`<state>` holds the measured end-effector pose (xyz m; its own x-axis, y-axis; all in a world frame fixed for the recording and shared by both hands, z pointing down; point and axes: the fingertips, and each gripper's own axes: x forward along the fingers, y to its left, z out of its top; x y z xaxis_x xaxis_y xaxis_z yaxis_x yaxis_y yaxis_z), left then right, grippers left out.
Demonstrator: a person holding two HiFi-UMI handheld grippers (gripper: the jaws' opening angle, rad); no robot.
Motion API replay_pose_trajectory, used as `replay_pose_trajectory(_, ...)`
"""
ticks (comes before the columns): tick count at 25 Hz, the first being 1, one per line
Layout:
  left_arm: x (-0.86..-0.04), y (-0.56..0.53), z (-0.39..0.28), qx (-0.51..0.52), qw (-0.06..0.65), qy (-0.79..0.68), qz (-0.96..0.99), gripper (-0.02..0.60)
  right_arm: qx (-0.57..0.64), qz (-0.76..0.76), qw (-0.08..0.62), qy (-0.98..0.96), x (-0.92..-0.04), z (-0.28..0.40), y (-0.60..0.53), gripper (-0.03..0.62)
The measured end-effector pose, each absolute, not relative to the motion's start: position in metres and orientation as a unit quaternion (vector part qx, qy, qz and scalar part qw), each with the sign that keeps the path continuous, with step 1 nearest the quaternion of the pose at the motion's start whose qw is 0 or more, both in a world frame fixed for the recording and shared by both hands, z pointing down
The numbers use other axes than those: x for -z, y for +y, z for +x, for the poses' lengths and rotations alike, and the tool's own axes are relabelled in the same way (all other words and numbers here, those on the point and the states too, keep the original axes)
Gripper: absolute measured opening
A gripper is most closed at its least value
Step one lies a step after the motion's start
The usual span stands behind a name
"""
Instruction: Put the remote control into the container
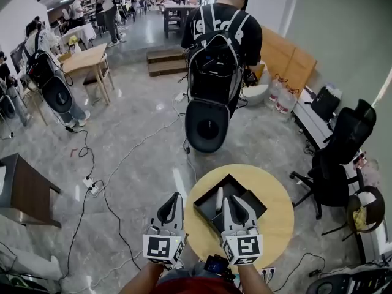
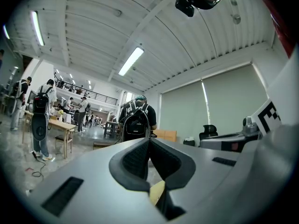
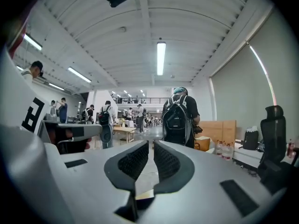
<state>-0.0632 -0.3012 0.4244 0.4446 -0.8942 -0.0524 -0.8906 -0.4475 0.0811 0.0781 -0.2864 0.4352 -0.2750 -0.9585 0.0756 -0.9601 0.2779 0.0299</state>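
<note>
Currently the white remote (image 1: 218,198) lies inside the black container (image 1: 204,202), near its middle, with its long side pointing away from the person. The container sits on a round yellow surface (image 1: 277,220), turned so that one corner faces the person.

The right tool (image 1: 233,201) hovers over the container's near part, its tip just beside the remote. In the right gripper view its jaws stand a narrow slit apart and nothing is between them, so it grips nothing. The left tool (image 1: 176,198) is held over the surface's left edge, apart from the container. In the left gripper view its jaws meet at the tips, clenched and empty.

Both tools are tilted up, so both gripper views look out across the hall. Beyond the surface a person with a black backpack (image 1: 214,63) stands facing away. A black office chair (image 1: 338,158) stands to the right of the surface, and cables trail over the grey floor (image 1: 141,164).
</note>
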Motion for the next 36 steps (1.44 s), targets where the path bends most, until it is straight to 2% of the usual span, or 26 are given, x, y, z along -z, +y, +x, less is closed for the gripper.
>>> replay_pose_trajectory(5,-0.419,-0.300,-0.061,0.045,0.021,-0.525,0.850,0.015,0.025,0.587,0.044,-0.808,-0.415,0.068,-0.275,0.023)
replay_pose_trajectory(9,-0.421,-0.299,-0.056,0.045,0.022,-0.525,0.850,0.015,0.043,0.579,0.029,-0.813,-0.399,0.066,-0.268,0.023)
replay_pose_trajectory(36,-0.418,-0.297,-0.060,0.050,0.013,-0.527,0.848,0.015,0.059,0.591,0.041,-0.803,-0.399,0.078,-0.267,0.021)
